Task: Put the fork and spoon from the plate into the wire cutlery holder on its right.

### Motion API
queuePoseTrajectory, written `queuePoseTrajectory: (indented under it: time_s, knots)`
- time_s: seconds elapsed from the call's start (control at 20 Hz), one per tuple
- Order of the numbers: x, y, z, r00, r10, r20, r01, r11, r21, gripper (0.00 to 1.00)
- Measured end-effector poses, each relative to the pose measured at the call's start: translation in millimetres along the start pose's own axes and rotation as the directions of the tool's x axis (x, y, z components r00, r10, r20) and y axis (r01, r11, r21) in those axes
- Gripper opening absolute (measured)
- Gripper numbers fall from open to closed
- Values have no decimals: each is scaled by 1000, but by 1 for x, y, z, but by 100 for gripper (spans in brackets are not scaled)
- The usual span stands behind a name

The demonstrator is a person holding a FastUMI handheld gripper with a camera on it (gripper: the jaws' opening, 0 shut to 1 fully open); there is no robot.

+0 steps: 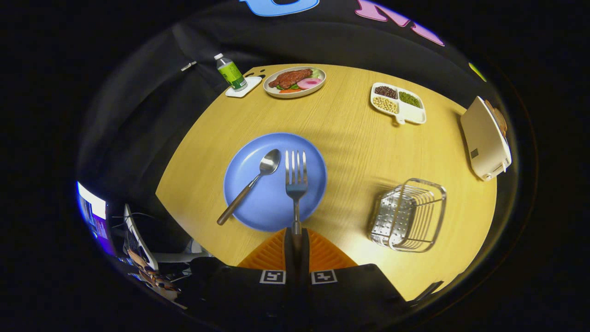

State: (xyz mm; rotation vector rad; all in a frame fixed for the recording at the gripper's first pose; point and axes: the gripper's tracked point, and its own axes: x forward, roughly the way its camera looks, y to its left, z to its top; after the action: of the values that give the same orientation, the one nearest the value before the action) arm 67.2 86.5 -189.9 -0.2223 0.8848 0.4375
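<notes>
Tool (296, 240) pinching the fork (296, 177) by its handle end, fingers pressed together on it, tines pointing ahead over the blue plate (258, 207). Spoon (251, 183) resting on the plate just left of the fork, handle overhanging the rim. Wire cutlery holder (409, 215) standing on the desk (350, 138), ahead and right of the tool.

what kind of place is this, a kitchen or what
Probably a staged dining table in a recording booth: a blue plate, a food plate, a toaster. The gripper fingers are shut on the fork handle.
</notes>
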Motion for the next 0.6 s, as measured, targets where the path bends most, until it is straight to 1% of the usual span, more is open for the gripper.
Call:
queuePoseTrajectory:
  time_s: [0.1,0.2,0.3,0.4,0.6]
  knots:
    - [-24,-23,-3,1000,-16,-21,16,1000,-18,6]
    - [-45,-47,-6,997,-49,-53,46,998,-53,6]
    - [-59,-71,-9,994,-73,-85,65,994,-93,6]
    - [-67,-94,-13,987,-99,-125,86,991,-105,6]
    - [-77,-123,-16,972,-96,-215,72,991,-115,6]
